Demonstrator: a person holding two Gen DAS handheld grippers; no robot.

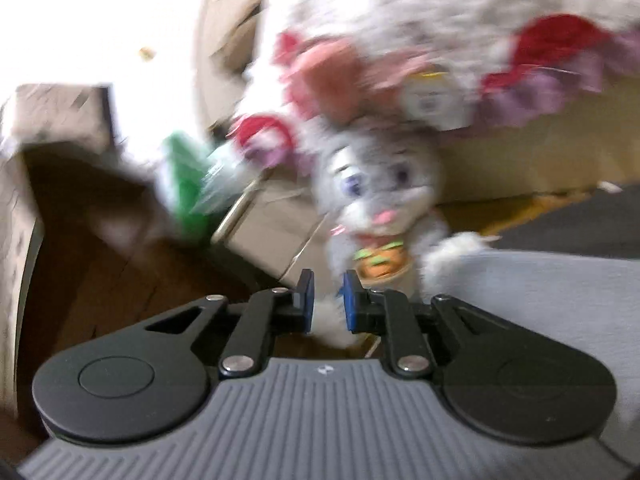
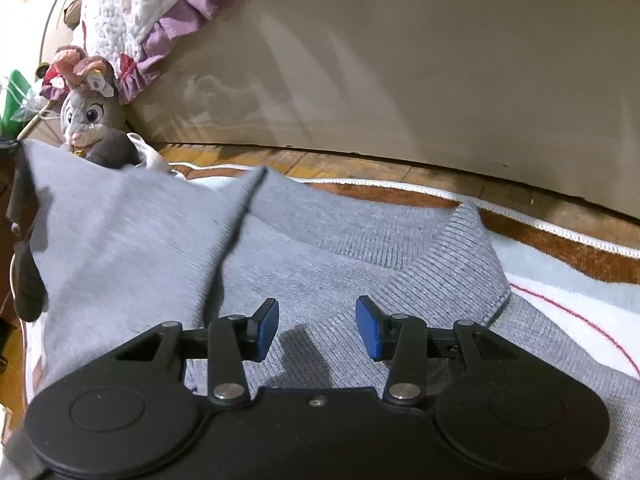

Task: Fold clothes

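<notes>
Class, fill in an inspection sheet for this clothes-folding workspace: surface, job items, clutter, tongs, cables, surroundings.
Surface: pale rug with a brown border, on a wood floor.
Job's things: grey sweater spread on the rug, collar away from the camera, its left part lifted and folded over.
Clutter: plush bunny beyond the sweater; ruffled quilt above it; a green item, unclear what.
Tongs: right tongs open, over the sweater below the collar; left tongs show a narrow gap, picture blurred, grip on cloth unclear.
Cables: nothing seen.
Surroundings: beige panel behind the floor; cardboard box.
</notes>
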